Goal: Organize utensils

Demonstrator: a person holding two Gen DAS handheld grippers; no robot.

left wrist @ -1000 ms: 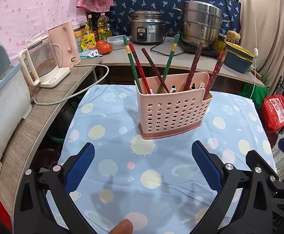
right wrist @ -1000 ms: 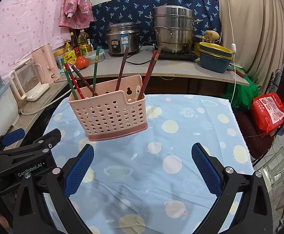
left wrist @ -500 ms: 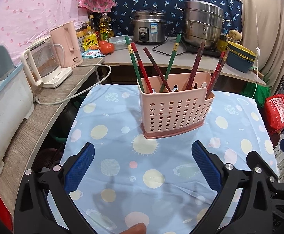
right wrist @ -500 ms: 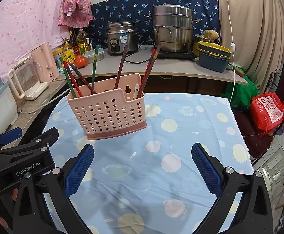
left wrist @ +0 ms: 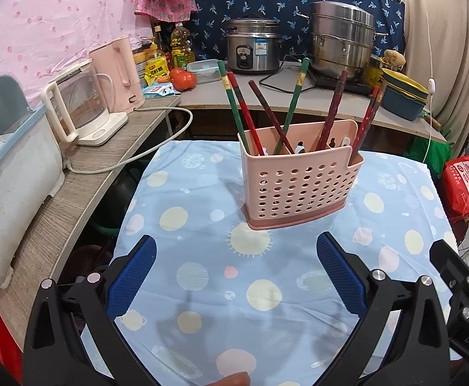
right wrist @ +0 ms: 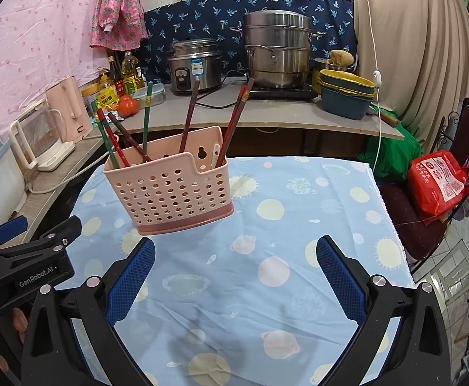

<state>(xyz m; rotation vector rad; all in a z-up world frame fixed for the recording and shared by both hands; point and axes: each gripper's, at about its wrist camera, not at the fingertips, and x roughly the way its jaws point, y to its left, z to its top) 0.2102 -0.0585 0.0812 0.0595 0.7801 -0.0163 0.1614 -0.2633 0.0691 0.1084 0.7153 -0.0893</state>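
A pink perforated utensil basket (left wrist: 300,183) (right wrist: 170,189) stands on the table under a blue planet-print cloth (left wrist: 202,270) (right wrist: 282,257). Several red, green and dark chopsticks (left wrist: 244,112) (right wrist: 234,122) lean upright inside it, and a white utensil tip (right wrist: 214,156) shows at its right compartment. My left gripper (left wrist: 234,276) is open, well short of the basket, nothing between its blue pads. My right gripper (right wrist: 234,276) is open too, with the basket ahead and to its left. The left gripper's body (right wrist: 25,257) shows at the lower left of the right wrist view.
A counter behind holds a rice cooker (left wrist: 252,50), a steel steamer pot (left wrist: 342,41), stacked bowls (right wrist: 347,96), two kettles (left wrist: 83,103), bottles and a tomato (left wrist: 183,78). A white cord (left wrist: 131,160) trails off the counter. A red bag (right wrist: 440,183) lies on a chair at right.
Both grippers have drifted slightly forward and upward, so the basket sits a bit lower and larger in view. Both stayed open and held nothing.
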